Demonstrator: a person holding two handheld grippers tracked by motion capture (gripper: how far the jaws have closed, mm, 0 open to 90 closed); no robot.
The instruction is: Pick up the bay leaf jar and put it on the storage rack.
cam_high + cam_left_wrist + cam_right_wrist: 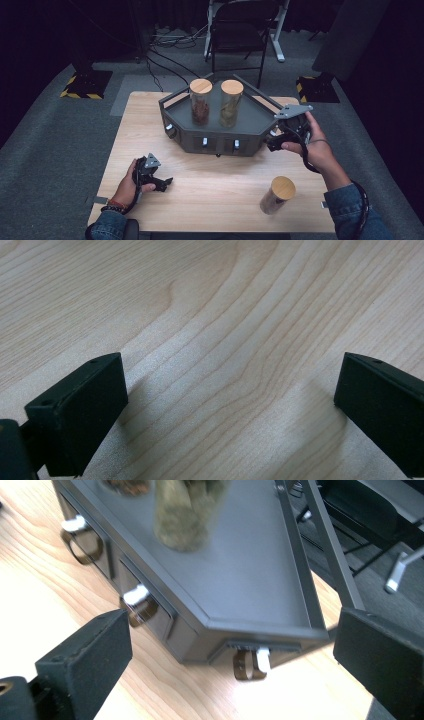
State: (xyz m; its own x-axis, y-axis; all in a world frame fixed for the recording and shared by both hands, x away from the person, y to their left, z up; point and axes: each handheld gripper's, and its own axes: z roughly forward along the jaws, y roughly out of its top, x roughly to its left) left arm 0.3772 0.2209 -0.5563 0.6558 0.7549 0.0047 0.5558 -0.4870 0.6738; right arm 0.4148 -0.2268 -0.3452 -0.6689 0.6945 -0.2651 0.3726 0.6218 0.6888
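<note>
At frame centre a drawer unit (pixel 220 132) sits on the table (pixel 150 130), two jars (pixel 201 101) side by side on its top. A third jar (pixel 277 195) lies lower right.

Open wood runs across the table (pixel 220 180) front, from the left gripper (pixel 162 182) at eight o'clock towards the lone jar (pixel 276 195) at five (the one block there). At twelve, the dark rack (pixel 220 132) and its two jars (pixel 200 101) wall off the back.

No legible text, label, brand, number or sign on anything in view.
</note>
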